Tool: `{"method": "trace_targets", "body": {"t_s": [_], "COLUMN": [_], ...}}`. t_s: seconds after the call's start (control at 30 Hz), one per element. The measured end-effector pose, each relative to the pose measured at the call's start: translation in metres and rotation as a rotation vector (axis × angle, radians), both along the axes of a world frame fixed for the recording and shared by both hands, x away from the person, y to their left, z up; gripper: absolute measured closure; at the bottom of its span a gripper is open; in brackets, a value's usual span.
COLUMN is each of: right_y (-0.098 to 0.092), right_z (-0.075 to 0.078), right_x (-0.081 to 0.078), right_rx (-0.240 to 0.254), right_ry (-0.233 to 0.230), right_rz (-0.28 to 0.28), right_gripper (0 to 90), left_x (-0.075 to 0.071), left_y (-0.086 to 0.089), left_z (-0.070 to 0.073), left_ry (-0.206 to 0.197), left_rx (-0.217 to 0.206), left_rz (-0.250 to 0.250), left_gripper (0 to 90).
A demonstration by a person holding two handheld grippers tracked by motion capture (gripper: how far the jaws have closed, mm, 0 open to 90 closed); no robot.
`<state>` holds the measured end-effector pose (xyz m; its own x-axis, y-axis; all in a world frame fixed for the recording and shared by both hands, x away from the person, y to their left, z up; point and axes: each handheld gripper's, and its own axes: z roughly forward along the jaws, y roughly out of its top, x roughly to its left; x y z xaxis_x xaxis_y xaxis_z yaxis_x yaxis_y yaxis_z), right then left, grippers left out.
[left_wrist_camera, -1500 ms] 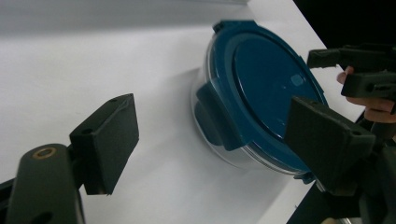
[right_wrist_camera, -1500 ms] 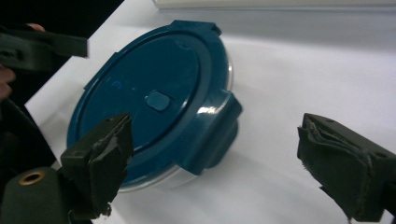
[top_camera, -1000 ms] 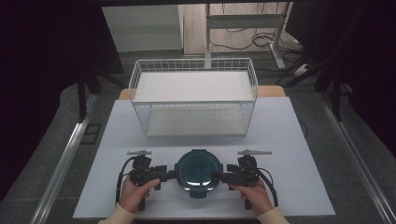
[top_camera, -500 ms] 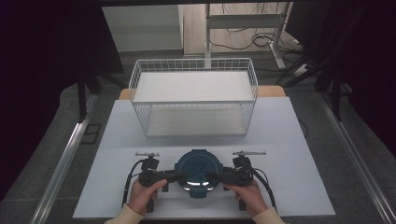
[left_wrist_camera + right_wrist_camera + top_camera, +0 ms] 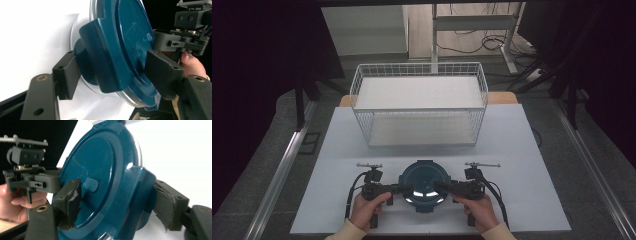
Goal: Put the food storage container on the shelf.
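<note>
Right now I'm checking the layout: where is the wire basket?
In the high view the wire basket stands at the table's far middle, beyond the blue lidded container held between both grippers.

Both hand-held grippers clamped, facing inward

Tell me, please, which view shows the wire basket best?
The high view: the whole white wire basket stands at the far side of the table, beyond the blue lid. In both gripper views the lid shows close up instead.
</note>
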<state>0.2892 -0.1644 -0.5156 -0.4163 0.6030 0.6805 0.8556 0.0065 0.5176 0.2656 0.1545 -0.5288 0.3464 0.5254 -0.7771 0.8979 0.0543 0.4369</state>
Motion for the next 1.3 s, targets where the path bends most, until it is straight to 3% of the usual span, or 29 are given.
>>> {"method": "trace_targets", "body": {"t_s": [0.47, 1.3], "right_y": [-0.008, -0.01], "right_z": [0.003, 0.014], "right_x": [-0.011, -0.019], "right_rx": [0.044, 0.022], "right_ry": [-0.069, -0.16], "right_rz": [-0.001, -0.008], "right_gripper": [37.4, 37.7], "left_x": [-0.013, -0.02], "left_y": [0.003, 0.0], "left_z": [0.008, 0.016], "left_ry": [-0.051, -0.091], "left_rx": [-0.002, 0.002], "left_rz": [0.019, 0.019], "left_gripper": [40.6, 46.1]}}
